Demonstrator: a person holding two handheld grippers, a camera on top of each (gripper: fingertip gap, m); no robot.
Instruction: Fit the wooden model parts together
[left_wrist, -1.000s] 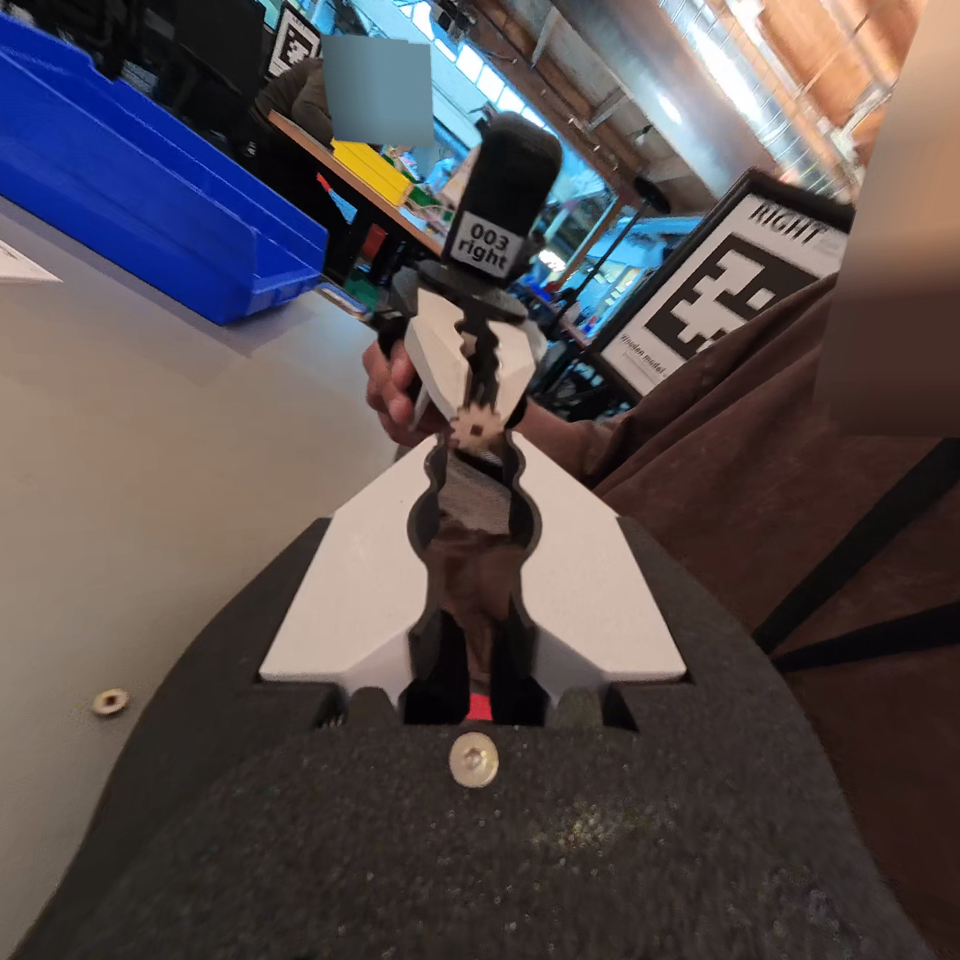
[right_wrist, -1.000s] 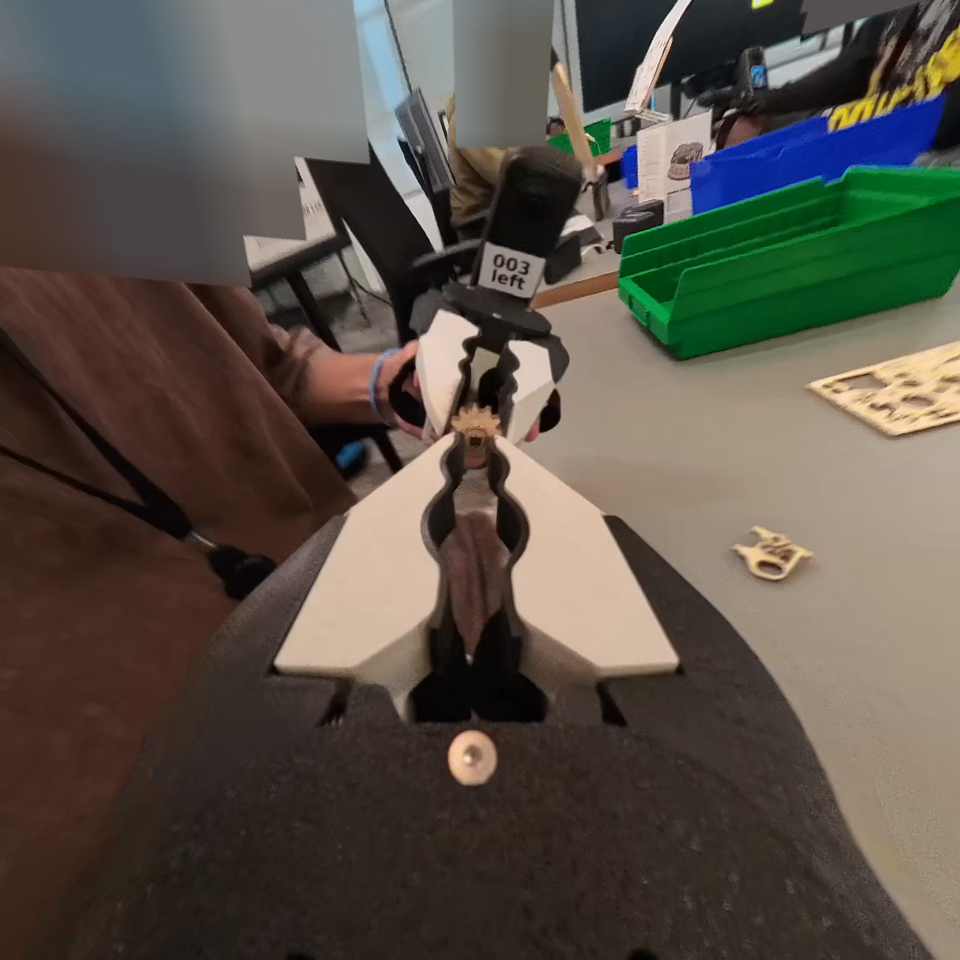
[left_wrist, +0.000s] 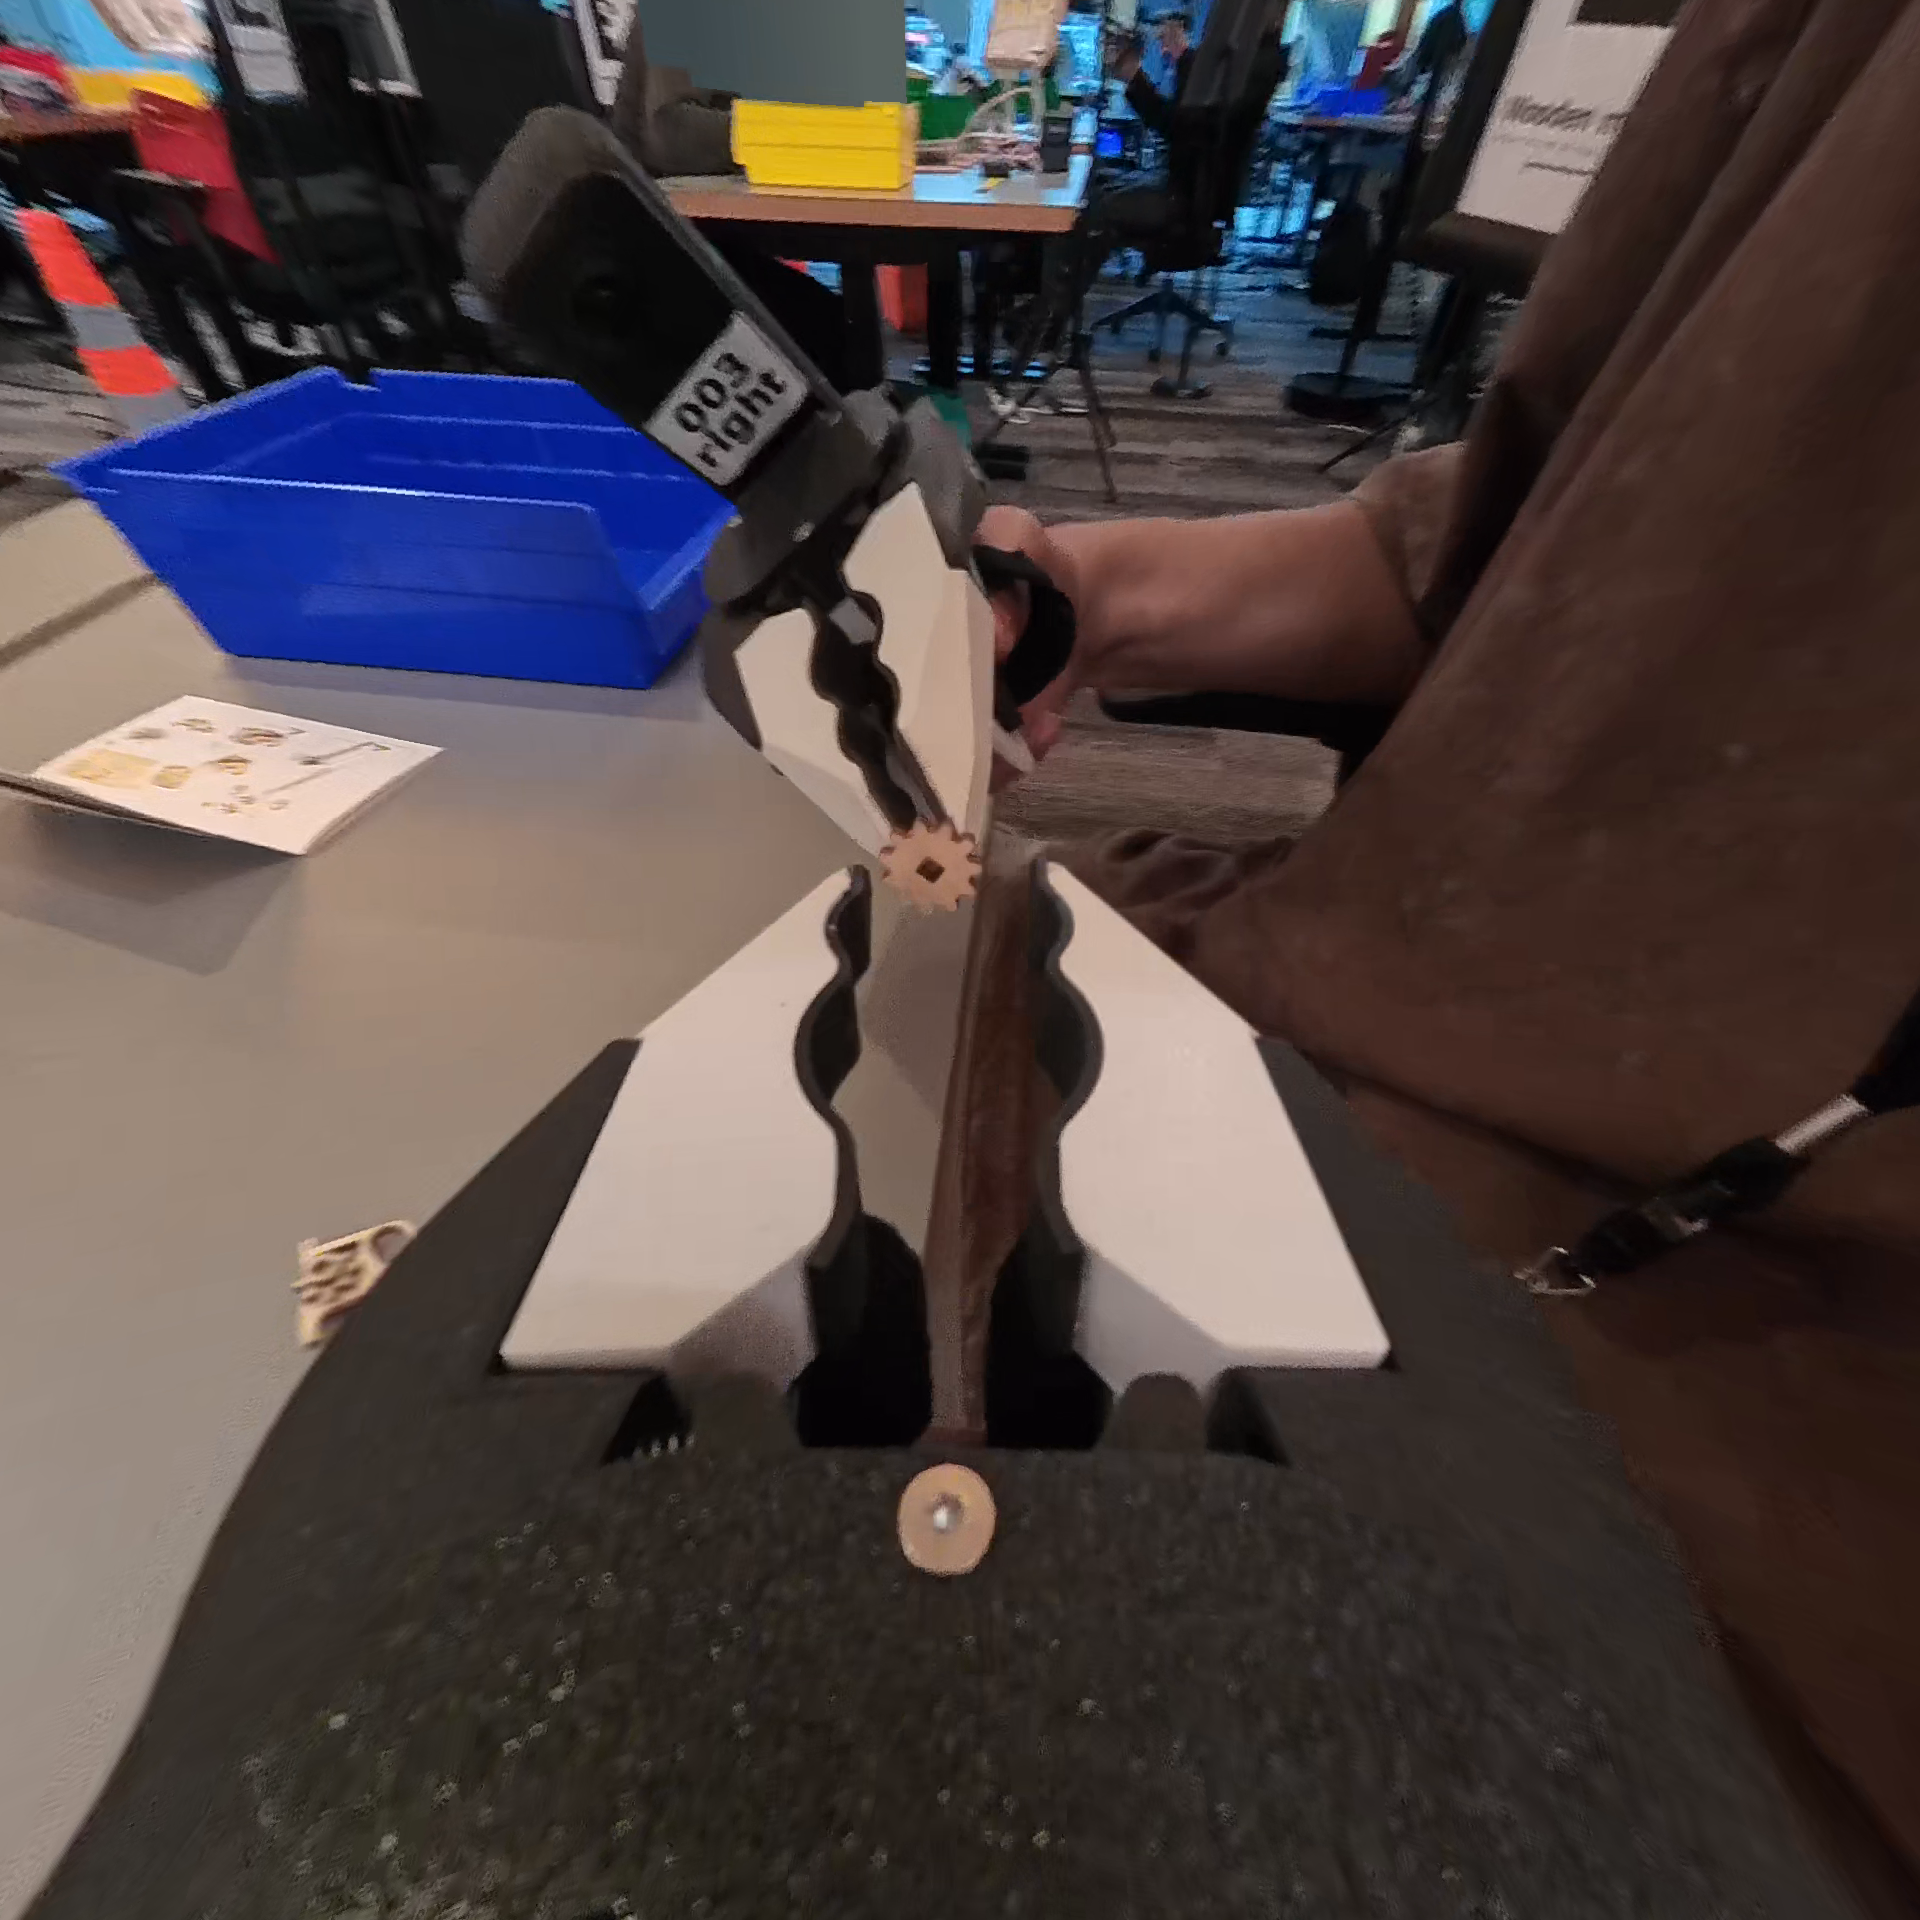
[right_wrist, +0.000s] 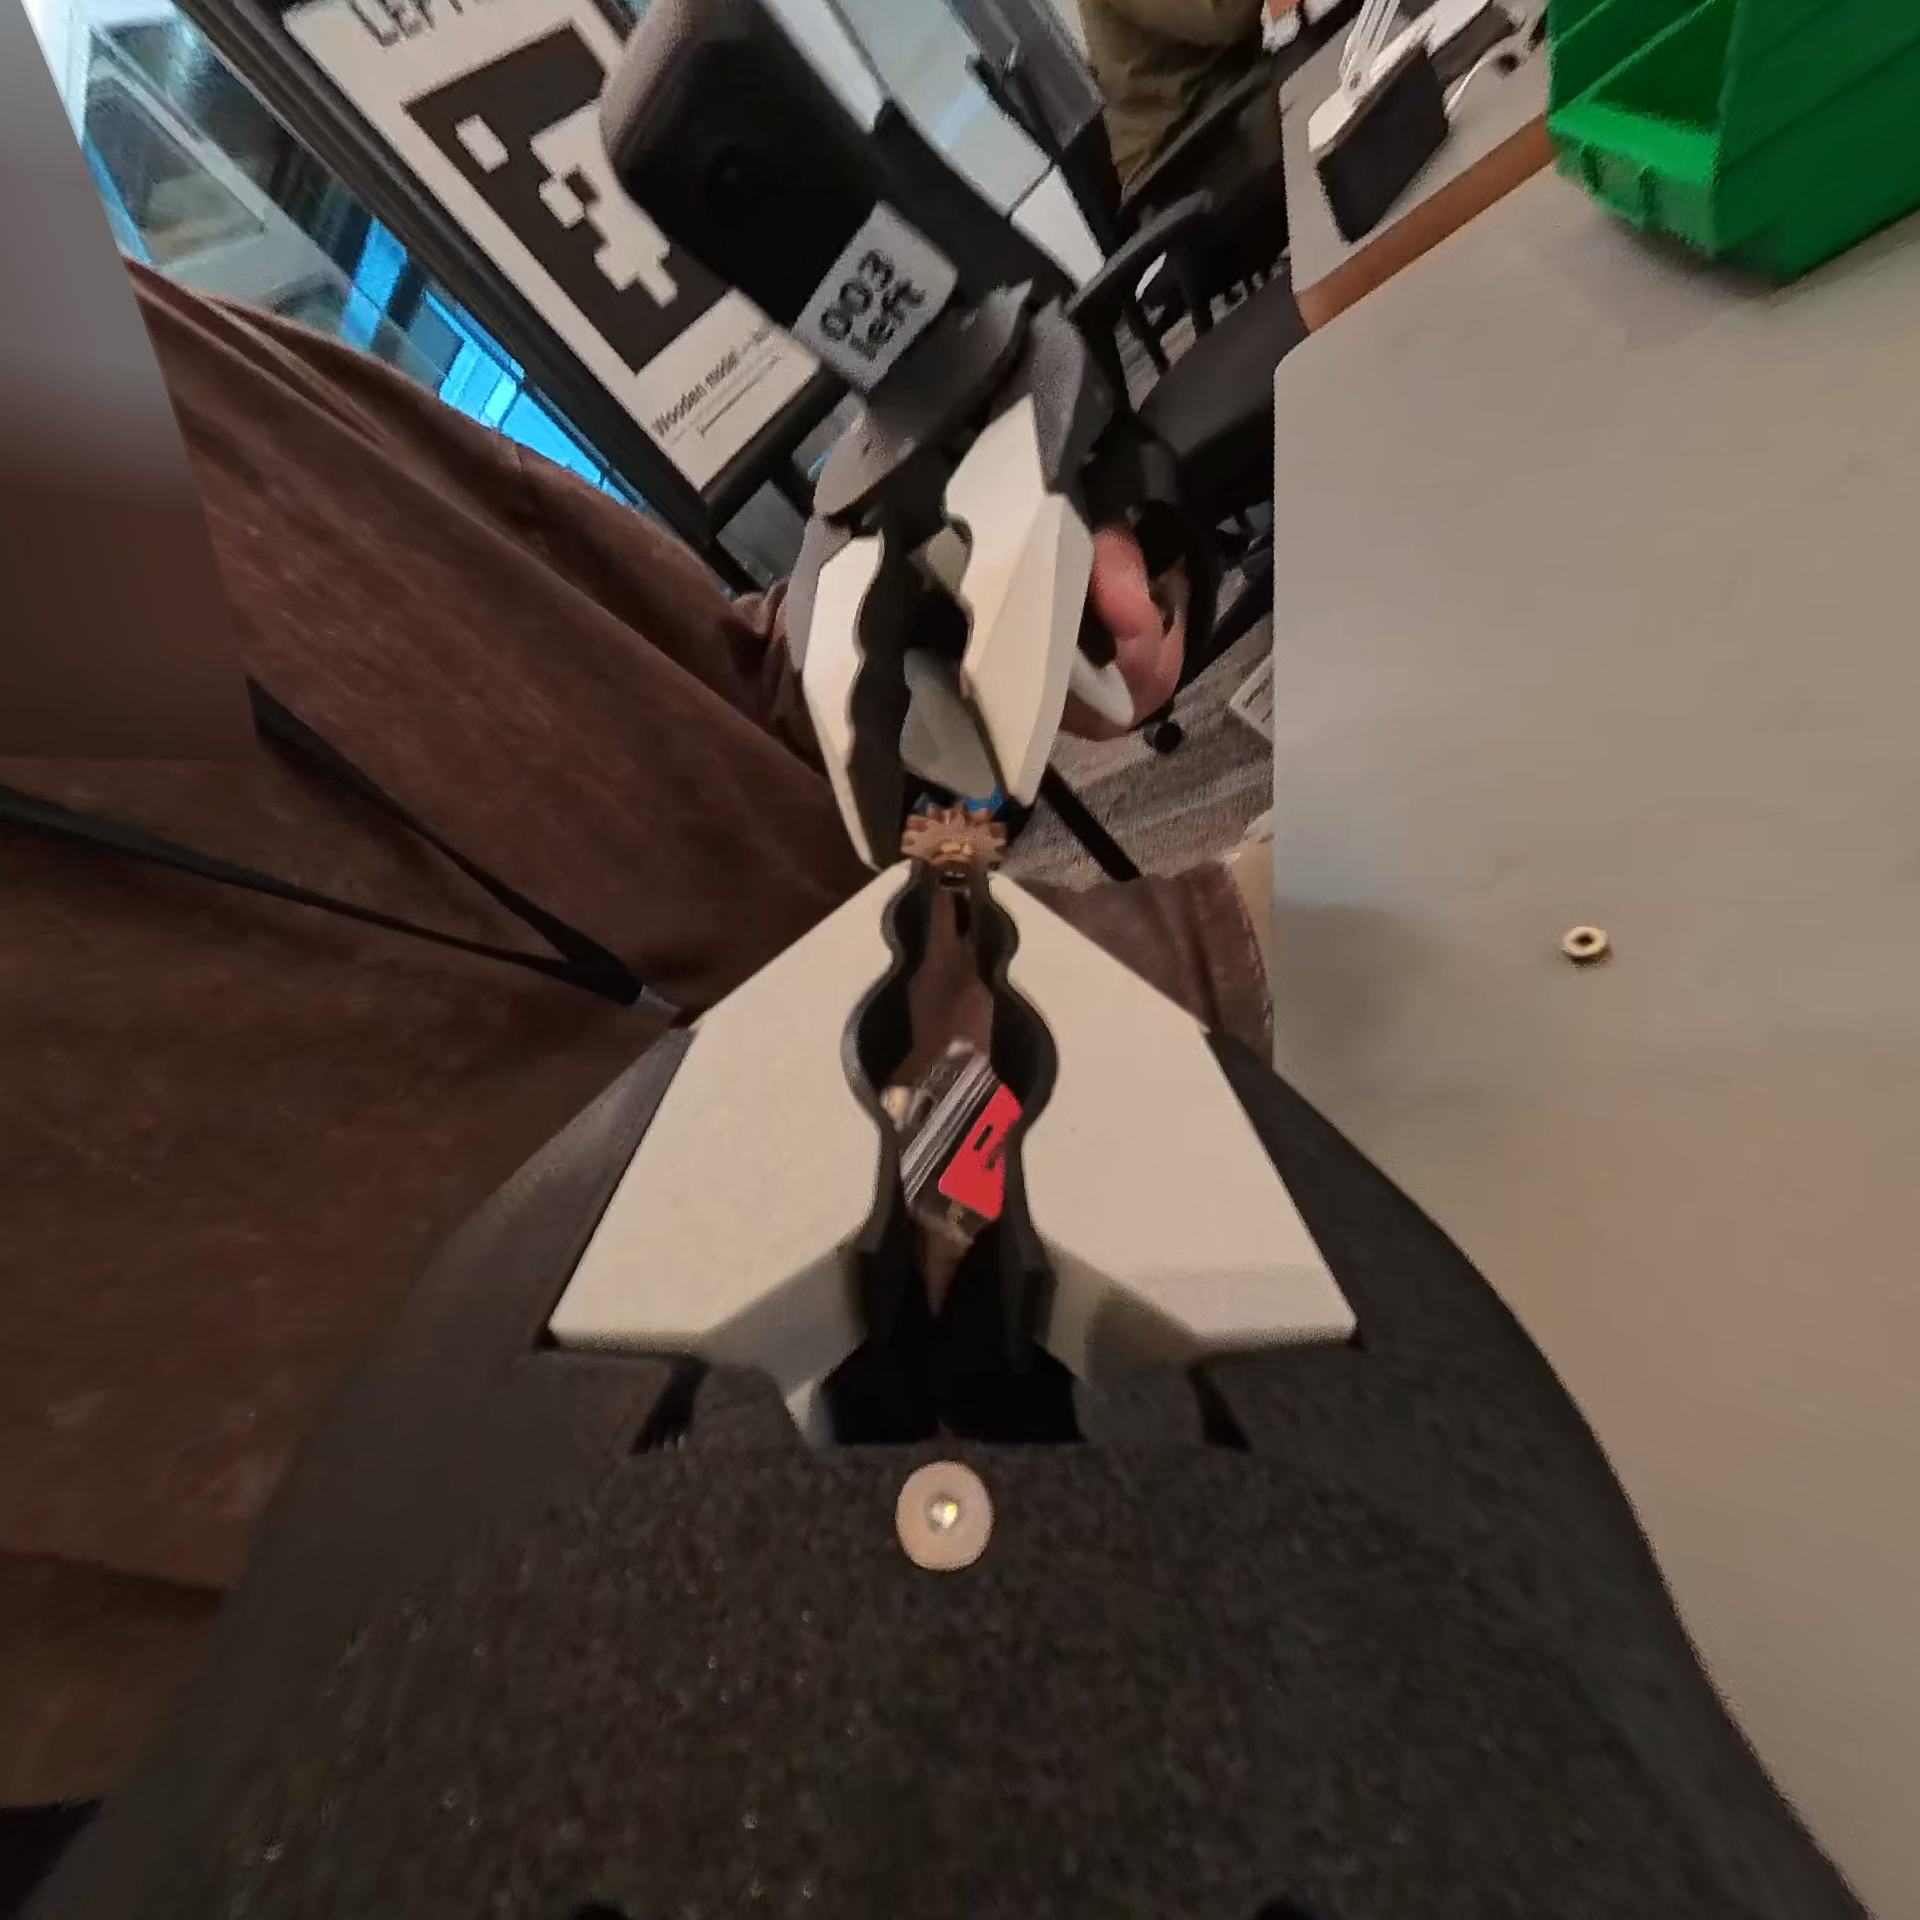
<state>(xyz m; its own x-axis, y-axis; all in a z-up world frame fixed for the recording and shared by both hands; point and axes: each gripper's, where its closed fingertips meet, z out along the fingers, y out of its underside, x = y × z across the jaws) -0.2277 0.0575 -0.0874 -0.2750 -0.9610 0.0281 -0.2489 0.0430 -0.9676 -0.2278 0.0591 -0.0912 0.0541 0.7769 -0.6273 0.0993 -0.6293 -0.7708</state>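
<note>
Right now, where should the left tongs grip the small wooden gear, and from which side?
Likely across the free lower rim of the gear, coming opposite the right tongs, which pinch its upper edge. Its flat face looks toward the open left tongs.

Small toothed wooden gear (left_wrist: 928, 871), held aloft

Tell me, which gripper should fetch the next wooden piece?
Probably left. The left gripper is open and empty, and a wooden piece lies on the table beside it. The right gripper is shut on the wooden gear.
</note>
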